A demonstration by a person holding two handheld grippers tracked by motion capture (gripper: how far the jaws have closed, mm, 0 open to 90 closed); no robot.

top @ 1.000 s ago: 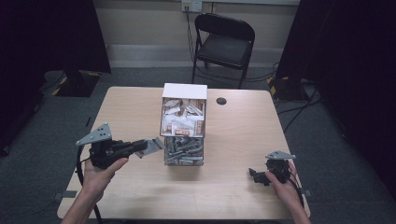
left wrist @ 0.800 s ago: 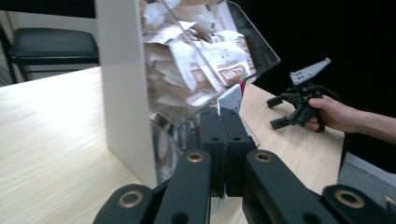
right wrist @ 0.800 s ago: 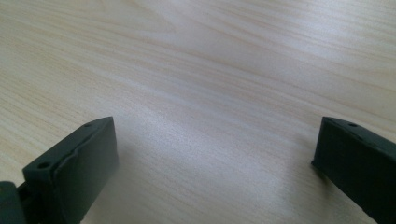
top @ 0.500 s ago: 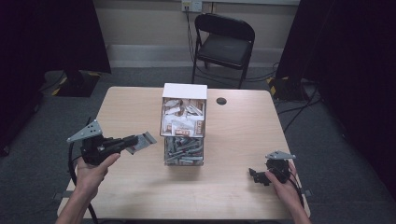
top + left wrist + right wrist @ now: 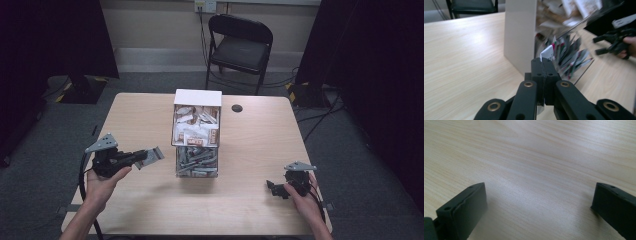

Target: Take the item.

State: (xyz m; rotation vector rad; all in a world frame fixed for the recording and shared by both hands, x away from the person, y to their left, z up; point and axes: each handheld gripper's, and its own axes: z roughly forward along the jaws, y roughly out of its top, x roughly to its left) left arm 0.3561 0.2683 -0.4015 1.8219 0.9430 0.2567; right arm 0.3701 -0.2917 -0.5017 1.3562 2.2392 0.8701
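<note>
Here, left tool (image 5: 142, 159) clamped on packet (image 5: 155, 155), right tool (image 5: 539, 210) agape.

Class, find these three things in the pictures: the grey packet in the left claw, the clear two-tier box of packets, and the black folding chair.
Grey packet (image 5: 152, 155), high view, flat face.
Clear two-tier box (image 5: 197, 172), high view, lower tier's wall.
Black folding chair (image 5: 240, 51), high view, seat.

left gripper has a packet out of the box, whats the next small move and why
Probably lower the packet to the bare table left of the clear box and open. The left gripper is shut on it, clear of the box; the right gripper rests open, far off.
</note>
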